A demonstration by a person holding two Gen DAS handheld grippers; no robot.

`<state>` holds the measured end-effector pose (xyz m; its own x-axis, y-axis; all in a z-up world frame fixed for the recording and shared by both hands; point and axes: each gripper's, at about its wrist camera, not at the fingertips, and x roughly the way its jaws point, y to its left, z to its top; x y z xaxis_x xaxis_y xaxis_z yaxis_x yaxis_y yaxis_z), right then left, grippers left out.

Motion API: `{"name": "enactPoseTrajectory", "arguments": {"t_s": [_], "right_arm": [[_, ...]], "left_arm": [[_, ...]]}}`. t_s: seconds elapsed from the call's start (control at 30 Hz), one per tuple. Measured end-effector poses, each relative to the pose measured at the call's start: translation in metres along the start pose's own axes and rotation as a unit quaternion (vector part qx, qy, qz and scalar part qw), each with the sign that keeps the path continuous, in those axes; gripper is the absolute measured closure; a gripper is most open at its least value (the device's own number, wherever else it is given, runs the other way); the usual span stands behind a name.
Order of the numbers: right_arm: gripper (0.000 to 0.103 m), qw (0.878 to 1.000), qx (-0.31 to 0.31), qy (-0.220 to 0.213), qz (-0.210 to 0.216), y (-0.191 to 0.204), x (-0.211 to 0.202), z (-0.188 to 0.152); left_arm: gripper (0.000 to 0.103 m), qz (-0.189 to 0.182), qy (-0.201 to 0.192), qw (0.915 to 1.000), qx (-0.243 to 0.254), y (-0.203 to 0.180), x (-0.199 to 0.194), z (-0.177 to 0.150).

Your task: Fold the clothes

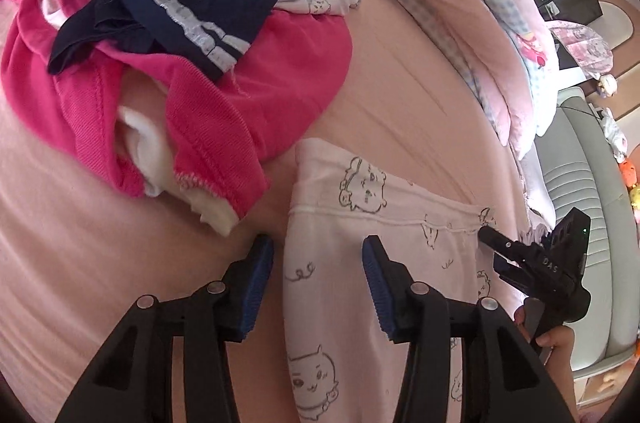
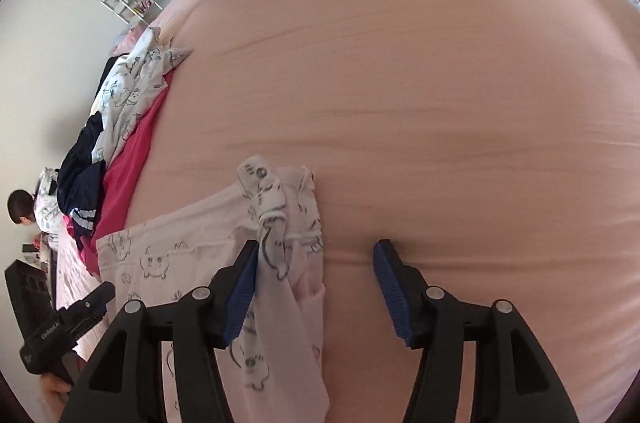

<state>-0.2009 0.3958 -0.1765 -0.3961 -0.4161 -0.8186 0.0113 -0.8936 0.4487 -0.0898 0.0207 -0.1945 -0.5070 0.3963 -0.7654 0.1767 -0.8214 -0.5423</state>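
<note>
Trousers are spread on the bed, long axis running back under both tongs; left tongs are splayed over the left edge, right tongs released over the right edge

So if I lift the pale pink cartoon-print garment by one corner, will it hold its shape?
Probably not. The pale pink printed garment lies flat and thin on the bedsheet, so it should droop and swing. Its bunched corner already twists loosely beside the open right hand-held gripper, suggesting soft, light fabric. It may slide on the sheet if pushed.
</note>
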Motion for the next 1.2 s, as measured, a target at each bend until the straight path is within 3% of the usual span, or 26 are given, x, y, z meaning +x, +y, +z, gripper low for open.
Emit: {"name": "enactPoseTrajectory", "arguments": {"t_s": [0.07,0.1,0.13,0.17,0.23,0.47,0.67,0.77,0.83,0.97,1.07,1.13,1.2], "right_arm": [[0.028,0.999,-0.021,0.013,0.036,0.013,0.011,0.005],[0.044,0.999,-0.033,0.018,0.038,0.021,0.016,0.004],[0.079,0.998,-0.049,0.019,0.031,0.027,0.019,0.002],[0.089,0.997,-0.064,0.020,0.023,0.032,0.021,0.000],[0.090,0.996,-0.083,0.013,0.015,0.038,0.019,-0.006],[0.091,0.993,-0.098,-0.066,0.012,0.034,-0.061,-0.014],[0.091,0.993,-0.089,-0.078,-0.026,0.007,-0.079,0.015],[0.086,0.995,-0.073,-0.062,-0.029,-0.014,-0.056,0.027],[0.073,0.997,-0.056,0.004,-0.061,-0.039,-0.018,0.029],[0.072,0.998,-0.040,-0.038,-0.019,-0.048,-0.034,0.026],[0.059,0.994,-0.016,-0.096,-0.043,-0.049,-0.075,0.017],[0.054,0.993,-0.009,-0.095,-0.070,-0.045,-0.095,-0.003],[0.054,0.995,-0.033,-0.070,-0.068,-0.031,-0.106,-0.037]], "left_arm": [[0.053,0.000,0.001,0.9998,0.022,-0.006,0.003,0.002],[0.055,0.001,0.001,0.9995,0.033,-0.010,0.005,0.003],[0.083,0.004,0.003,0.9990,0.044,-0.014,0.007,0.004],[0.098,0.006,0.009,0.9985,0.054,-0.019,0.009,0.003],[0.098,-0.006,0.022,0.9971,0.073,-0.033,0.013,0.000],[0.098,-0.046,0.020,0.9890,0.139,-0.087,0.013,0.006],[0.098,-0.067,0.016,0.9830,0.170,-0.119,0.026,0.020],[0.095,-0.031,0.012,0.9803,0.195,-0.119,0.026,0.018],[0.094,-0.002,0.008,0.9766,0.215,-0.119,0.023,0.014],[0.089,0.056,-0.001,0.9655,0.255,-0.119,0.016,0.007],[0.089,0.099,-0.008,0.9539,0.283,-0.119,0.011,0.002],[0.089,0.117,-0.006,0.9470,0.299,-0.119,0.007,-0.006],[0.089,0.102,0.017,0.9478,0.302,-0.120,-0.003,-0.028]]}}
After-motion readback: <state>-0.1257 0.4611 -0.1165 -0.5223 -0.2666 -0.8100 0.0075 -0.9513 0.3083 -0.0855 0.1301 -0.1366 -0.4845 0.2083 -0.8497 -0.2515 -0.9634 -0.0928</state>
